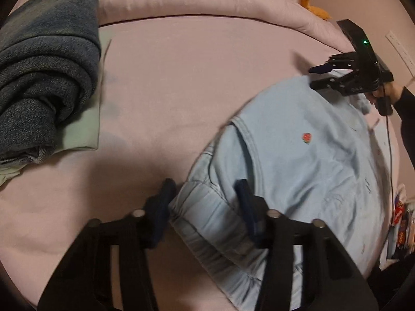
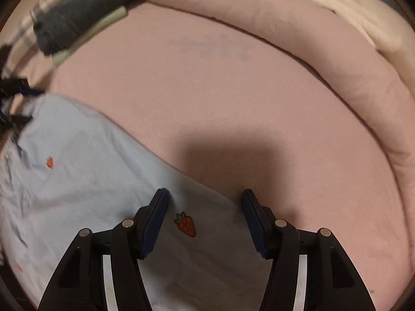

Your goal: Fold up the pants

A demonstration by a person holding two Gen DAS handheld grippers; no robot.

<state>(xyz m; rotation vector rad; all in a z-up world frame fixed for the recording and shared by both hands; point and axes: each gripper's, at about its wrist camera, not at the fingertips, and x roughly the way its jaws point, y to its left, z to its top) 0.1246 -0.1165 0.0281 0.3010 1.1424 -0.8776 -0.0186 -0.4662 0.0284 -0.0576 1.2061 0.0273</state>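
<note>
Presently the light-blue pants (image 1: 298, 160) lie spread on the pink bed sheet (image 1: 168, 83), waistband under the left tool (image 1: 205, 194) and the strawberry-printed leg under the right tool (image 2: 205, 202). Both tools stand spread — jaws straddle cloth, pads not seen pressing it. To fold cleanly, each should pinch the edge squarely and both should lift together — uneven height would likely skew the crease. Folded dark jeans (image 1: 44, 72) sit well apart.

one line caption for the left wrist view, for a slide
Left gripper open over the waistband of light blue pants on a pink bed.
</note>
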